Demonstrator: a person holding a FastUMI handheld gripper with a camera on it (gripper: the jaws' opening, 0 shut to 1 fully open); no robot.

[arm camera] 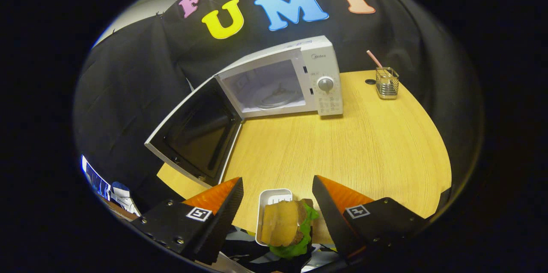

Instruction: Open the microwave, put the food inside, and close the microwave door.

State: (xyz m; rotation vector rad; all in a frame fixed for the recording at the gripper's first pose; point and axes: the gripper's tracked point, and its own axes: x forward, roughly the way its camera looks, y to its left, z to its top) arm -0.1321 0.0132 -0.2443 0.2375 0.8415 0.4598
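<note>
I have the claw (277, 191) spread wide, gripping nothing, hanging over the near edge of the wooden surface (364, 149). Taking the microwave (282, 80) as my landmark: it stands at the far side of the surface against the black cloth wall, its control panel with a round dial (326, 84) on its right side. Its door (195, 134) is swung fully open to the left and toward me, so I can see straight into the pale cavity with the glass turntable (274, 98) on its floor; nothing lies on the turntable. The food, a burger (286, 227) with a tan bun and green lettuce hanging out of it, sits well in front of the microwave at the near edge of the surface, in the gap between my two fingers and touching neither. It rests on a small white rectangular tray (270, 200), whose far end pokes out beyond the bun. To the right of the microwave, apart from it, stands a wire-mesh holder (387, 83) with a pink straw (373, 58) leaning out, and a small dark disc (370, 81) lies on the surface between the holder and the microwave.
</note>
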